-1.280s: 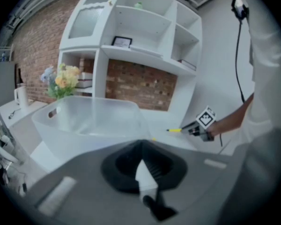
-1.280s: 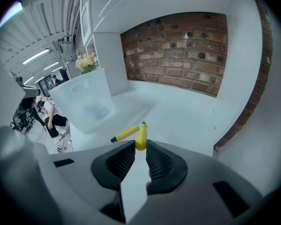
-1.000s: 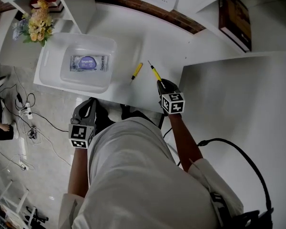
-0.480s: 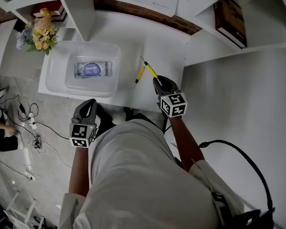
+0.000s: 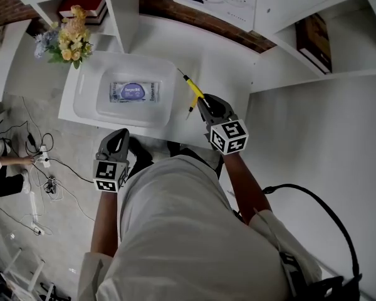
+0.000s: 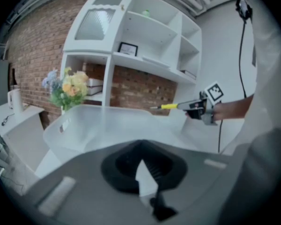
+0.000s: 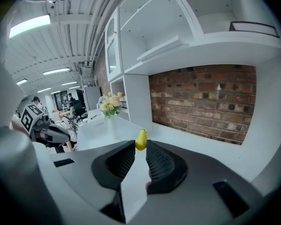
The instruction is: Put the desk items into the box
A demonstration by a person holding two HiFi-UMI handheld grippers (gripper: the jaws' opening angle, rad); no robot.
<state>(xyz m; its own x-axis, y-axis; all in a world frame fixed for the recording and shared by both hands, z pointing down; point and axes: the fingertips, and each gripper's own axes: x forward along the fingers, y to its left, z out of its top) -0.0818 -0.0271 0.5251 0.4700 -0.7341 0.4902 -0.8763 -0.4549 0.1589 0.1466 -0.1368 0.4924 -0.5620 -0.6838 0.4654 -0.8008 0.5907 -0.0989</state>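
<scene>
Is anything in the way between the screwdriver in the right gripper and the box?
Nothing visible. The right gripper holds the yellow screwdriver above the desk, with the open-topped box just to its left. Only a flat packet lies inside, and the other yellow tool lies on the desk below.

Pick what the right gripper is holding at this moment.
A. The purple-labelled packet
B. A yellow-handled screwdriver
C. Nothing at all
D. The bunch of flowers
B: the right gripper is closed on the yellow-handled screwdriver, whose shaft sticks out past the jaws above the desk, while the purple-labelled packet lies in the box.
</scene>
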